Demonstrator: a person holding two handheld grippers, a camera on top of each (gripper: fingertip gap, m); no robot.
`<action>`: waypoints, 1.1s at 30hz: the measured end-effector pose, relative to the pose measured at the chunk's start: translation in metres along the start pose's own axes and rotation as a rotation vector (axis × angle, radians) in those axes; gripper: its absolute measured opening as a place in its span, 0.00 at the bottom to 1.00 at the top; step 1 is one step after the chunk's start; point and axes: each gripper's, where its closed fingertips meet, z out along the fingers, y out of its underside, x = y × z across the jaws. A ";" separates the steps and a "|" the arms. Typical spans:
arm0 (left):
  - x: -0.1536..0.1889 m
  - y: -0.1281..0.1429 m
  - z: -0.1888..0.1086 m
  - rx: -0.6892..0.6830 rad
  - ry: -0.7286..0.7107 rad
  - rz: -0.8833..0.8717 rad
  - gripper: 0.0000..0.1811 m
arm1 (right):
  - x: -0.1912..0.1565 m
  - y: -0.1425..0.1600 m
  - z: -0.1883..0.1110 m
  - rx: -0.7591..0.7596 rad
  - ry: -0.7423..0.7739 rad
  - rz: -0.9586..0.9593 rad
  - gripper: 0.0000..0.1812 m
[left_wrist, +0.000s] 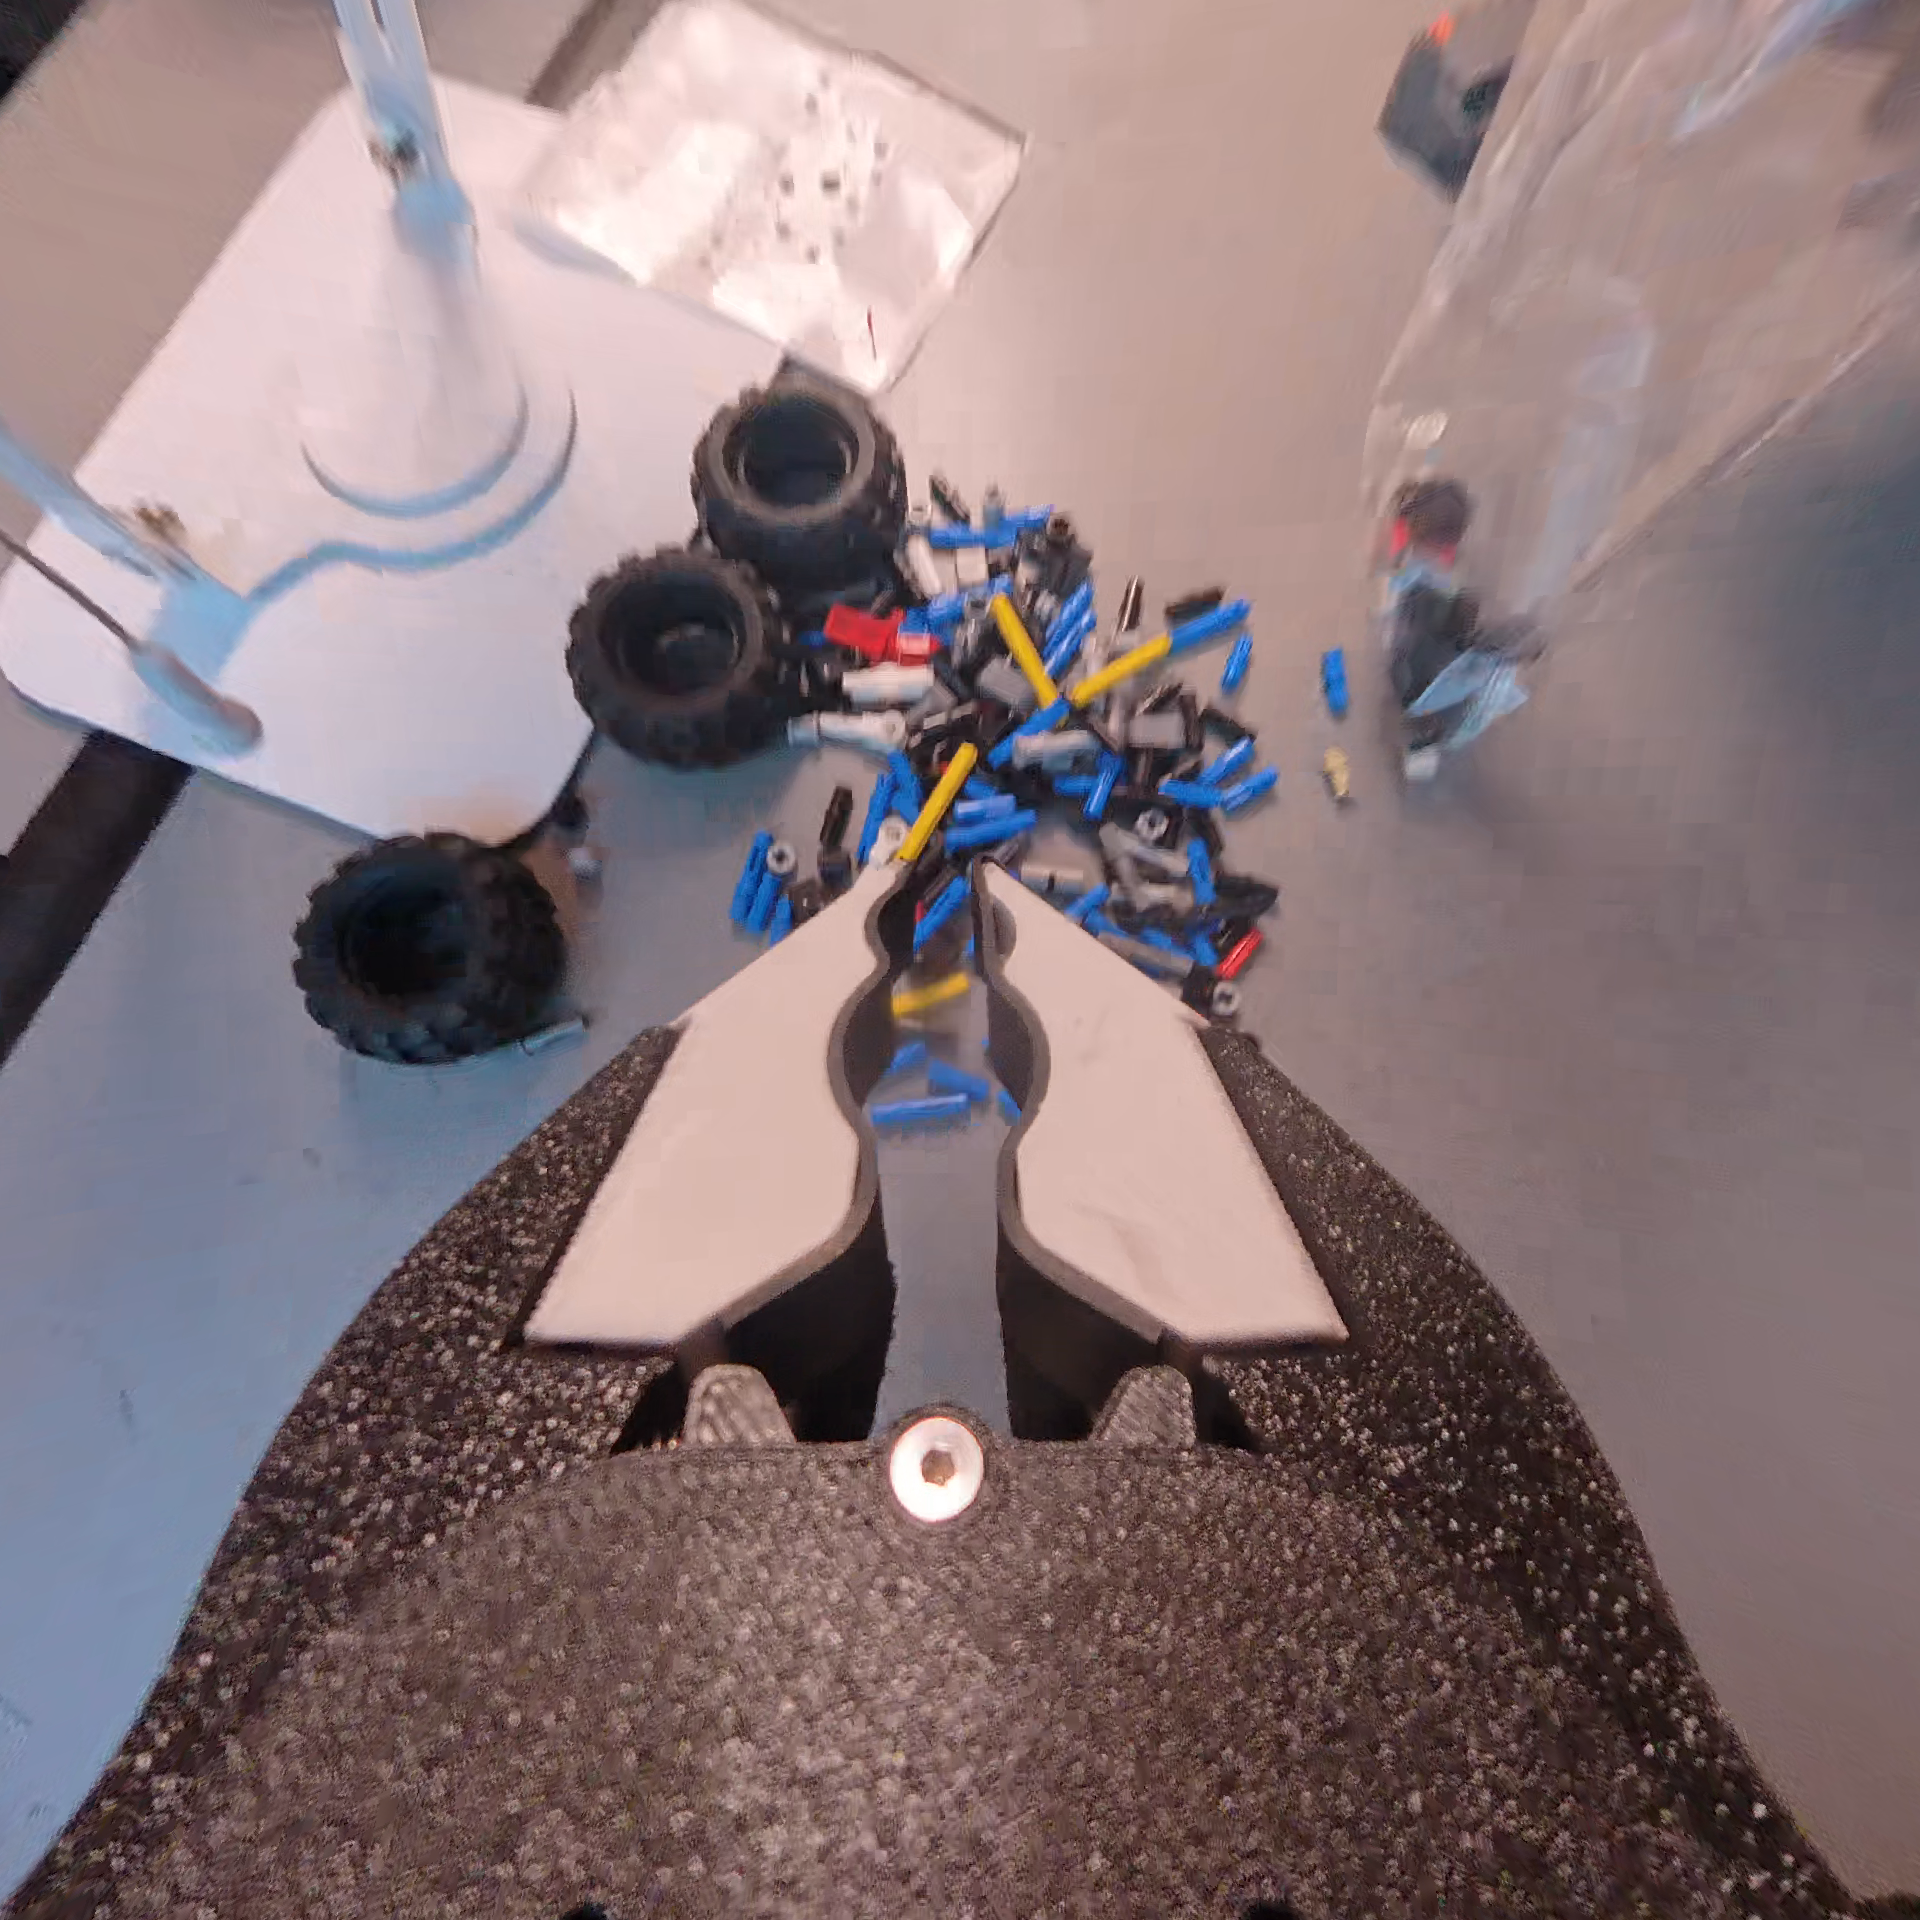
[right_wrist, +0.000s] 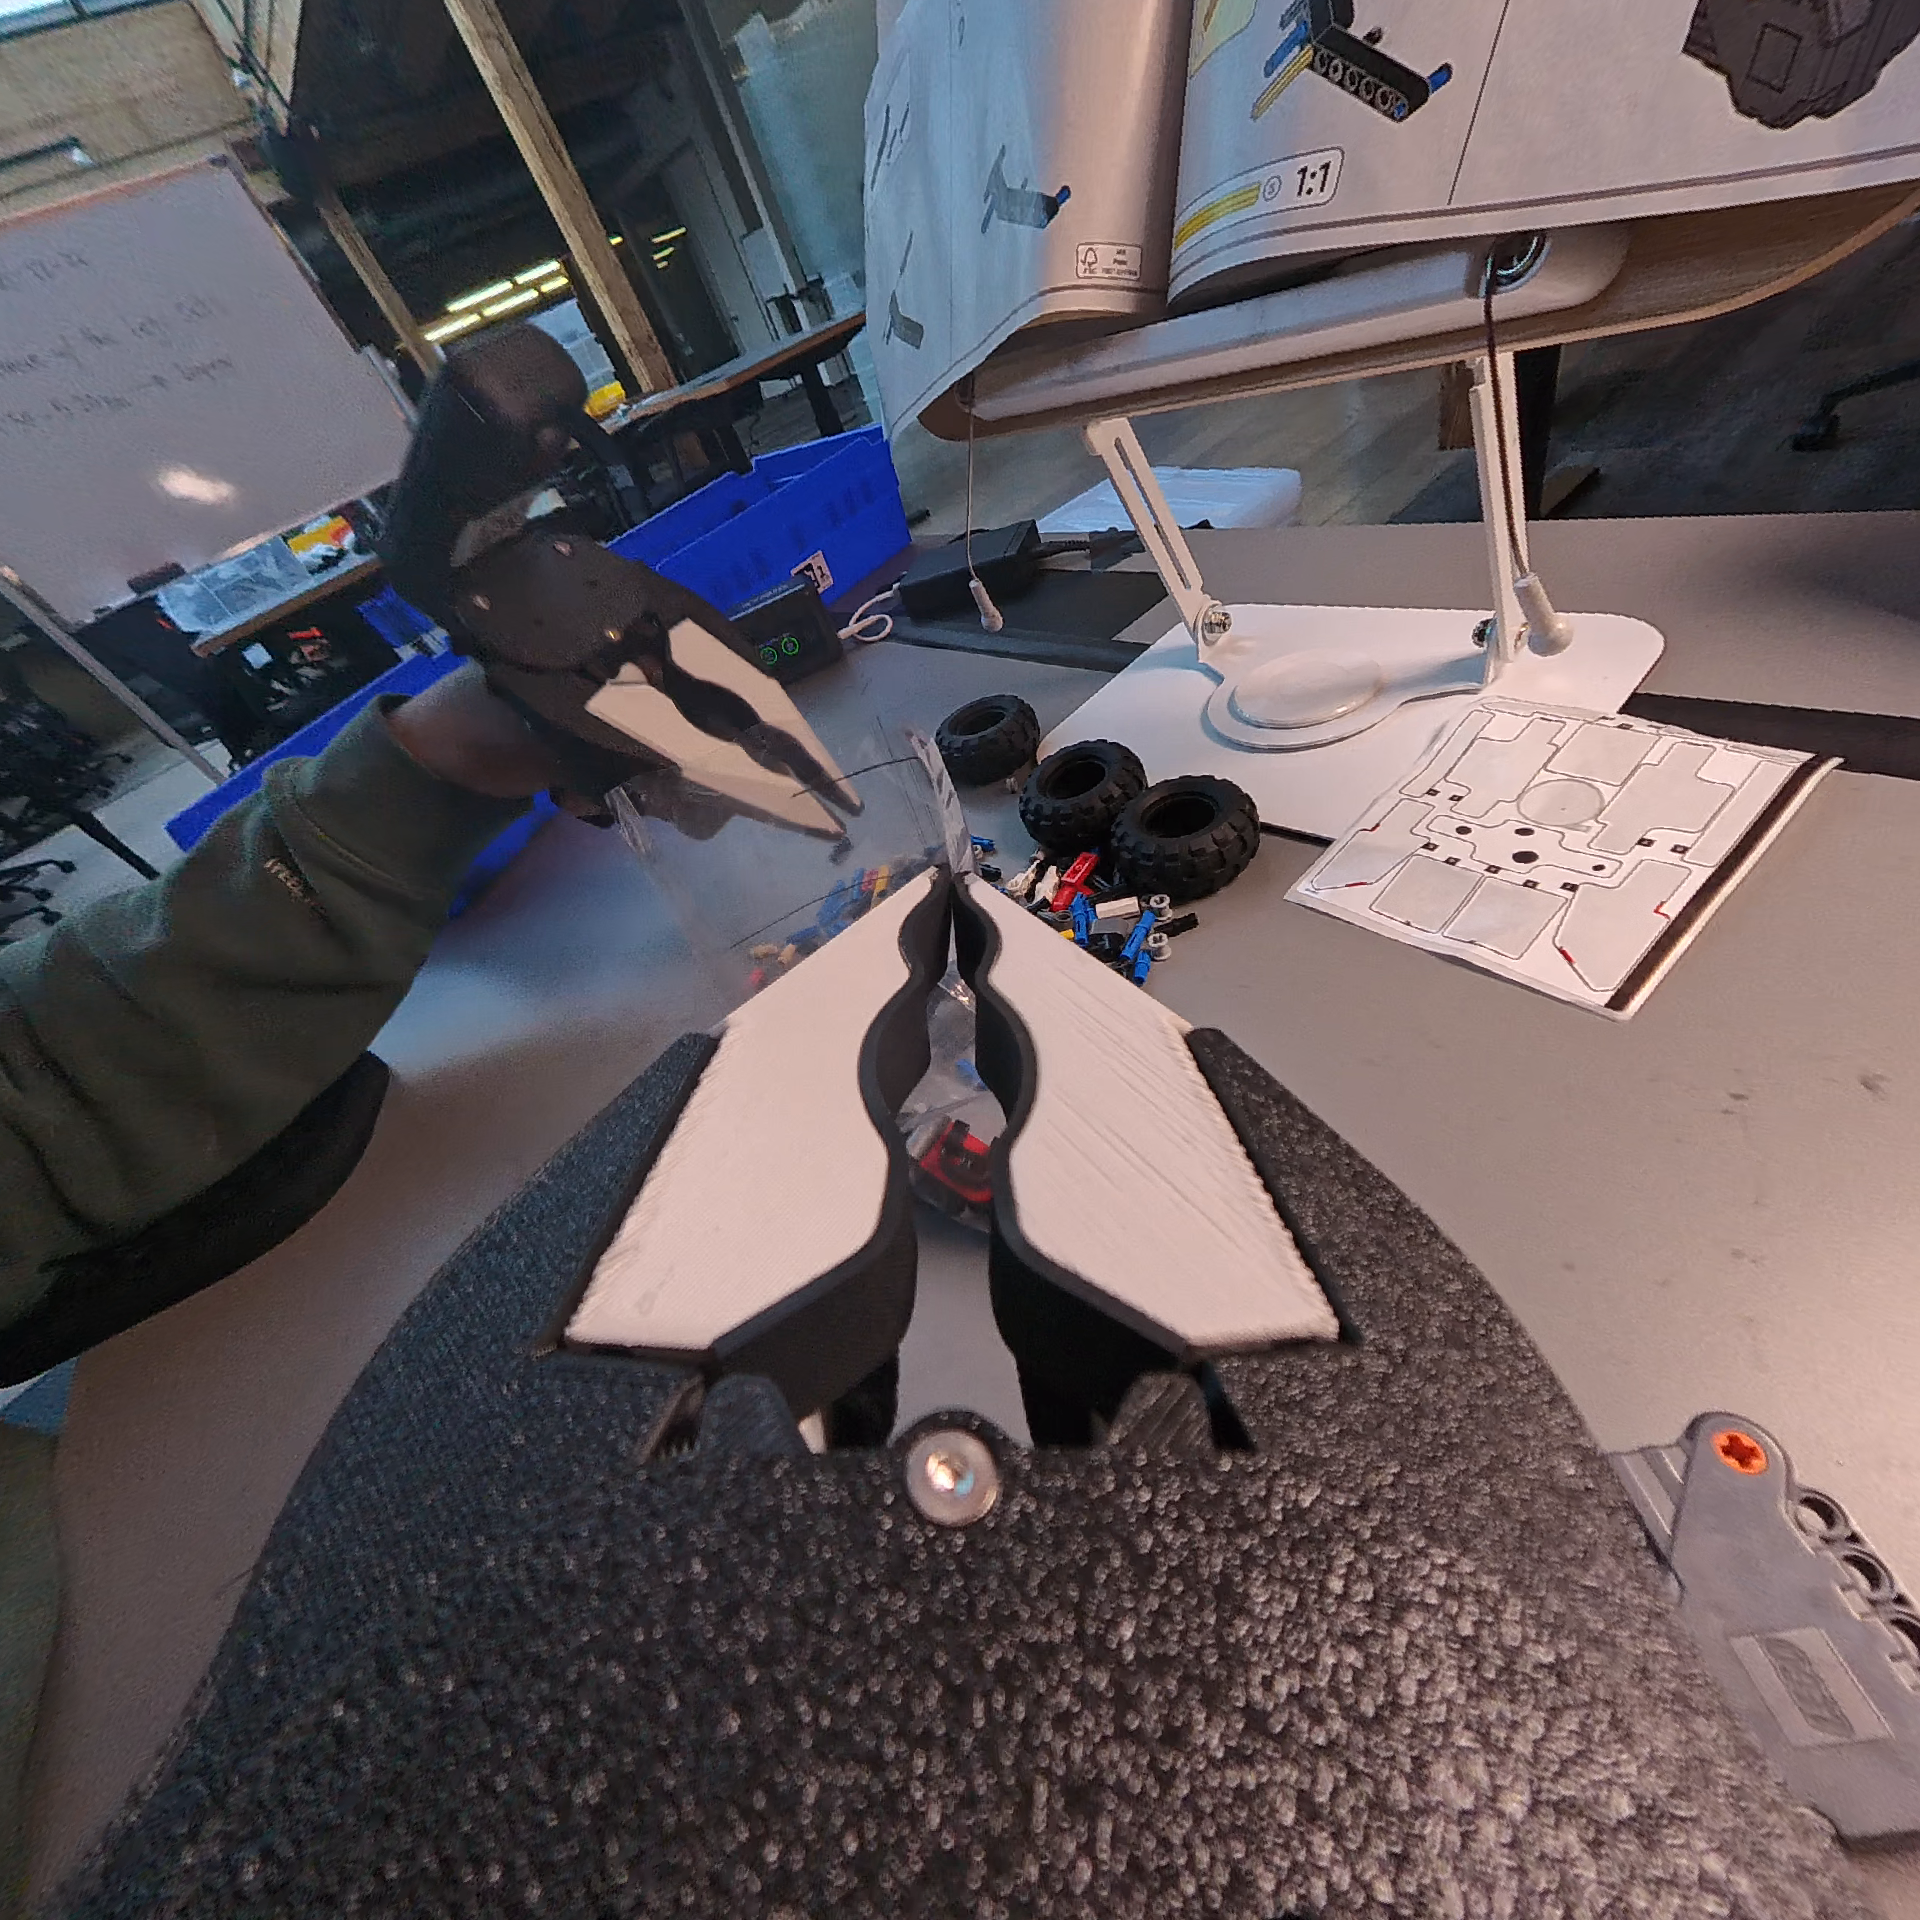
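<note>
My left gripper hovers over the near edge of a pile of small building-toy pieces: blue pins, yellow axles, grey, black and red bits. Its jaws stand a little apart with nothing between them. It also shows in the right wrist view, held by a hand in a green sleeve. My right gripper is shut on a clear plastic bag. The bag hangs to the right of the pile with a few pieces left in its bottom. Three black tyres lie left of the pile.
A white stand base sits left of the tyres and carries an open instruction booklet. A sticker sheet lies beyond the pile. A grey toy part with an orange cross lies near my right gripper. Blue bins stand behind the table. About 20 cm separates my left fingertips from my right.
</note>
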 end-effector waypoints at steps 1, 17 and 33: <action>-0.004 0.015 0.007 -0.038 0.005 0.006 0.05 | 0.001 0.001 0.000 -0.001 0.001 0.002 0.00; 0.003 0.043 0.032 -0.152 0.051 0.145 0.06 | 0.001 0.003 0.001 -0.011 -0.006 0.005 0.00; 0.025 -0.006 -0.003 0.081 0.168 0.109 0.02 | -0.002 0.006 0.003 -0.022 -0.013 -0.002 0.00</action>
